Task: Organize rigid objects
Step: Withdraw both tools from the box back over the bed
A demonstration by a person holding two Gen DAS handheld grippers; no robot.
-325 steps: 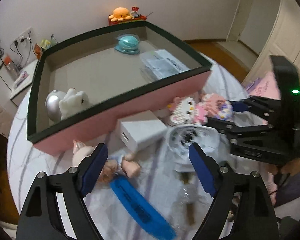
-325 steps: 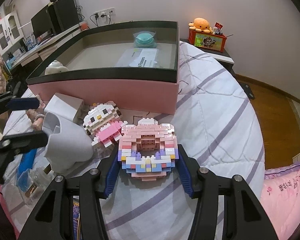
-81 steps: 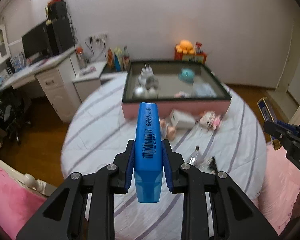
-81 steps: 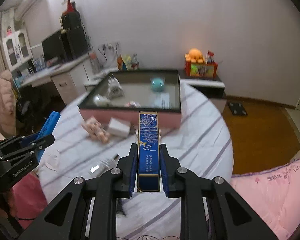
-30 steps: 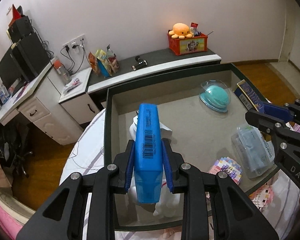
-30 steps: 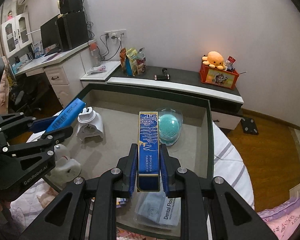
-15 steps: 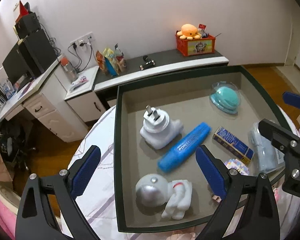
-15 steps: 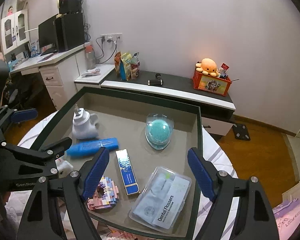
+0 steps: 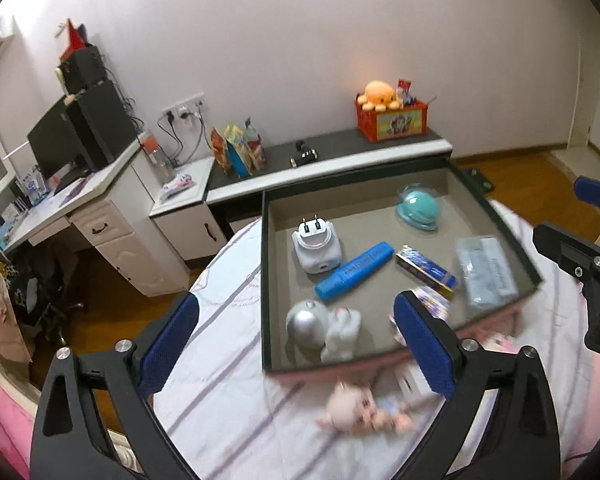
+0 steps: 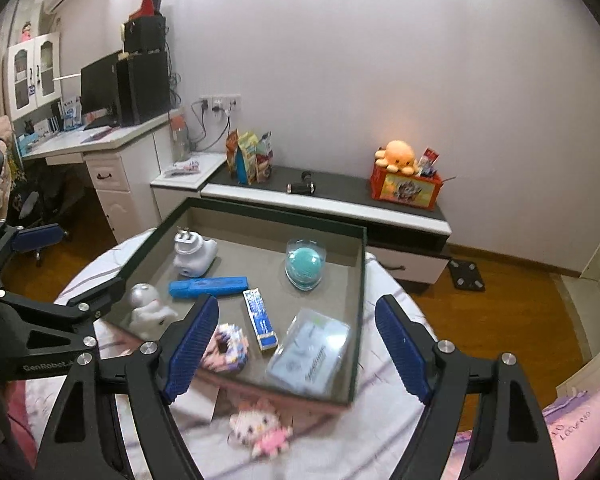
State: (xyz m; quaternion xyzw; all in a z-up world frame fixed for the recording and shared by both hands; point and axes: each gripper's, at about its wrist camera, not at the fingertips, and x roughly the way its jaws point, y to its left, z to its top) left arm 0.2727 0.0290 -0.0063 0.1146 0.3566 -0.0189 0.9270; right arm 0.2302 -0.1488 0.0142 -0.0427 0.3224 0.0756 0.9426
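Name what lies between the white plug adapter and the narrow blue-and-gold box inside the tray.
The blue marker lies between the plug adapter and the narrow box, on the tray floor. Both wrist views show it.

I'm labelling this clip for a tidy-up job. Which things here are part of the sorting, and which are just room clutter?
Part of the job:
- tray
- blue marker, in tray
- blue box, in tray
- plug adapter, in tray
- astronaut figure, in tray
- doll, on bed, outside tray
- block cat, on bed, outside tray

Just lying about:
- plush octopus
- snack bags
- monitor
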